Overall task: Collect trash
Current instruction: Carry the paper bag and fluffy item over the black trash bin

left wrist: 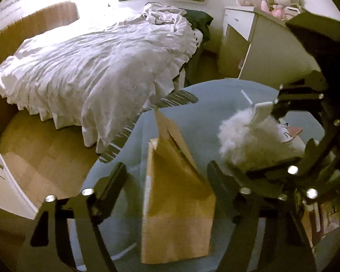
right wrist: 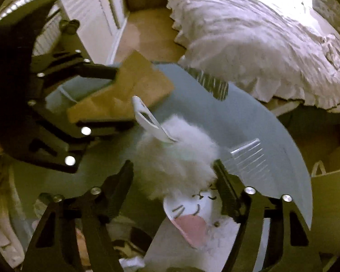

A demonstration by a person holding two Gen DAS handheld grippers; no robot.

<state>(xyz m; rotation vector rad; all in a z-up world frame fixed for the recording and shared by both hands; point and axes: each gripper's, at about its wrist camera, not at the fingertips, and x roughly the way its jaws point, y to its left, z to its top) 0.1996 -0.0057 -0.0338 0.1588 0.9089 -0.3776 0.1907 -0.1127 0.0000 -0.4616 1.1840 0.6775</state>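
A brown paper bag [left wrist: 176, 204] rests on a light blue mat [left wrist: 215, 104] between the fingers of my left gripper [left wrist: 167, 170]. The right finger lies against the bag, and a strip of mat shows beside the left finger. In the right wrist view the bag [right wrist: 133, 83] fills the span of the left gripper [right wrist: 122, 97]. My right gripper [right wrist: 173, 167] is shut on a white fluffy thing [right wrist: 176, 158] with a drawn cat face [right wrist: 192, 208] and a white plastic handle [right wrist: 147, 117]. The fluffy thing [left wrist: 244, 136] hangs just right of the bag.
A bed with a rumpled white cover [left wrist: 90, 63] borders the mat. A white dresser [left wrist: 249, 45] with plush toys [left wrist: 278, 0] stands behind. A clear ribbed plastic piece [right wrist: 249, 154] and a thin white stick [left wrist: 247, 96] lie on the mat. Wood floor [left wrist: 38, 154] spreads left.
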